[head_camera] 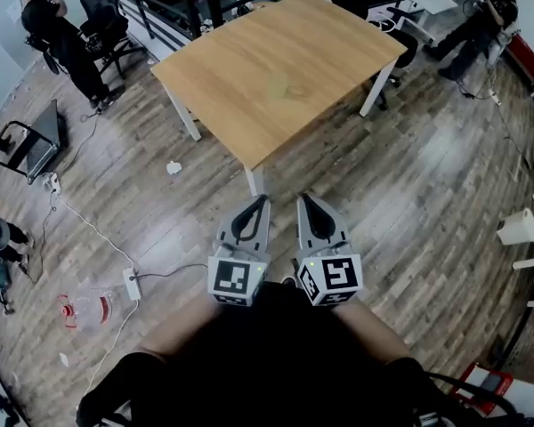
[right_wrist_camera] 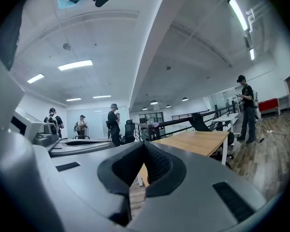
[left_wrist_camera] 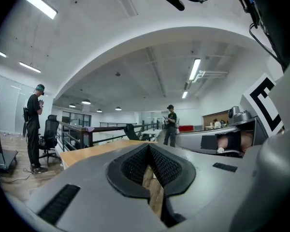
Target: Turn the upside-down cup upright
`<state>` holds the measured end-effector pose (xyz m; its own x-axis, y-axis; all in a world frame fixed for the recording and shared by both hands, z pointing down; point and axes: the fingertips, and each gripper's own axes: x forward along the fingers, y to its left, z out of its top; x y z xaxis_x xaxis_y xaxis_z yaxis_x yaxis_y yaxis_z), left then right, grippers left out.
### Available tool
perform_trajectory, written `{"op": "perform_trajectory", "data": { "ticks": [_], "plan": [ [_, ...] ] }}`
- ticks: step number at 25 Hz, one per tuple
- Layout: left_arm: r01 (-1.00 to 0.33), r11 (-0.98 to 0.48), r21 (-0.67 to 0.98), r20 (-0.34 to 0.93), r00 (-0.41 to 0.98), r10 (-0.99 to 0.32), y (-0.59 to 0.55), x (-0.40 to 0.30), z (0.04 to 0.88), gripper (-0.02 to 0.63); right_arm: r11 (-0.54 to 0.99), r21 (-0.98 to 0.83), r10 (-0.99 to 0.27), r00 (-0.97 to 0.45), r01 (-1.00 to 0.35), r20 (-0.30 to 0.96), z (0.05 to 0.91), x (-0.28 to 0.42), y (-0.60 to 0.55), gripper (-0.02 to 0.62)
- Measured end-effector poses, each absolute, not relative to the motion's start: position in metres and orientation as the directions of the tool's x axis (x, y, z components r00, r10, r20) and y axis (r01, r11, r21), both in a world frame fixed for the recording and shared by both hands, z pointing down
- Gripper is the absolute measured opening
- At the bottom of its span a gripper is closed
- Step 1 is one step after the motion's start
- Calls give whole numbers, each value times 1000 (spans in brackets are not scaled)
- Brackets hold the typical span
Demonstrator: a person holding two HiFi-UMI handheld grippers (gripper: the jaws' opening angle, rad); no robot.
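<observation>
The cup [head_camera: 287,87] is probably that faint see-through shape near the middle of the table [head_camera: 215,68], though I can't swear to it. It's well ahead of both jaws. The left gripper [head_camera: 262,201] and right gripper [head_camera: 306,199] sit side by side, level, with jaws together and empty. Looks like a ready pose before reaching in.

Left gripper [head_camera: 262,200] and right gripper [head_camera: 305,198] side by side, jaws closed, both aimed at the near corner of a wooden counter [head_camera: 249,69] just ahead, plank floor [head_camera: 409,194] beneath, white power strip [head_camera: 132,283] off to the left gripper's left, two people [head_camera: 58,34] standing far beyond.
</observation>
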<state>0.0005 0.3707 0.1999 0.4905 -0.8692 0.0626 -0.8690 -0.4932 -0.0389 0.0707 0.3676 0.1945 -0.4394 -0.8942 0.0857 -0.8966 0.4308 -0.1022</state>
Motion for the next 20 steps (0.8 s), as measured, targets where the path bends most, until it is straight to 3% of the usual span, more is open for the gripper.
{"op": "perform_trajectory", "data": {
  "ticks": [11,20],
  "plan": [
    [-926,-377,-38,99,372,-923,318,5,221,8,472,-122,-870,-483,-873,95,212,112,309,14],
    [-936,-351,-27,127,345,-930,178,-34,255,8,504,-100,-830,-513,-858,216,262,85,162,14]
  ]
}}
